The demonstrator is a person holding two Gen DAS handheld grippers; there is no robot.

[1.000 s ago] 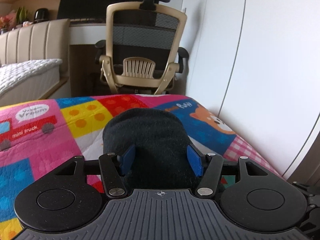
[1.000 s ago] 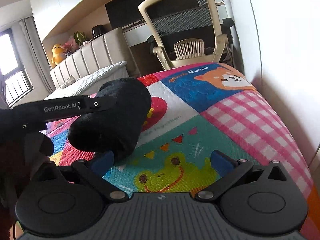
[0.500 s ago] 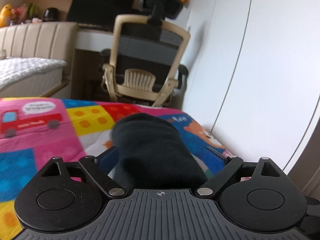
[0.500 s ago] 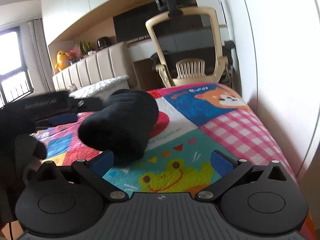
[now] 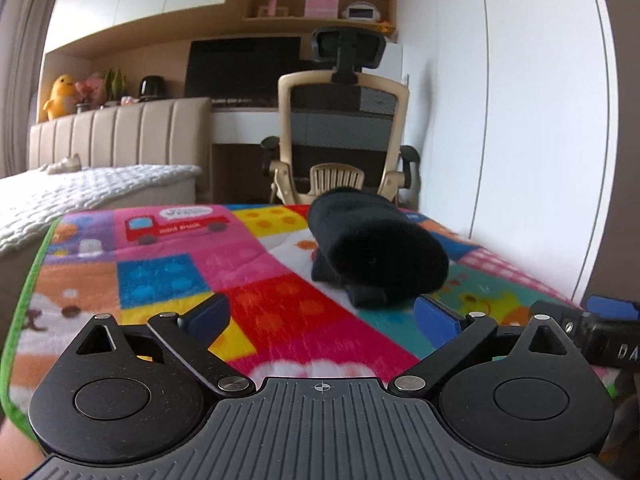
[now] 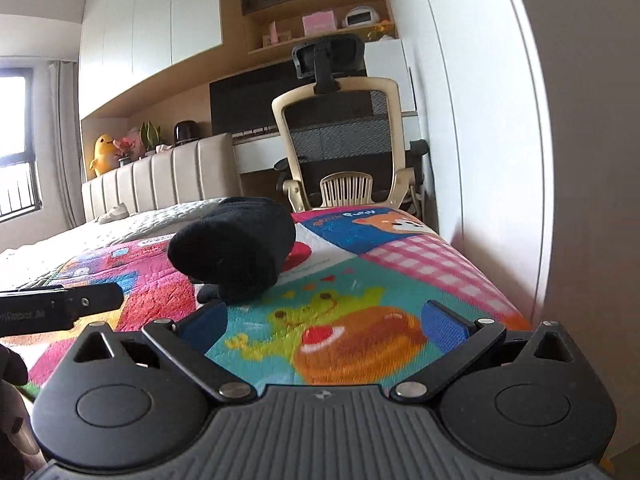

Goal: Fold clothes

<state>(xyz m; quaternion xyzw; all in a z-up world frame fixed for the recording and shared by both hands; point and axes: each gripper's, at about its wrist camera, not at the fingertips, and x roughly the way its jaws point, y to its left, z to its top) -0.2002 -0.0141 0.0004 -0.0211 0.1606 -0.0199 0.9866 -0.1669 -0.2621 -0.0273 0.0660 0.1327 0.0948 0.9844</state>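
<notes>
I see one black rolled-up garment (image 5: 378, 250) lying alone on the bright play mat (image 5: 168, 280), middle right of the left view. I judge it is done. My left gripper (image 5: 320, 316) is opening wide and empty; my right gripper (image 6: 324, 322) gapes empty too.

"mini truck" on quilt (image 5: 182, 227) (pink patch, under red truck pic)

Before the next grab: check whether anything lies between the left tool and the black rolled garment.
Nothing visible does. The rolled black knit garment lies ahead of the opening left tool, with only bare colourful patchwork quilt between them.
</notes>
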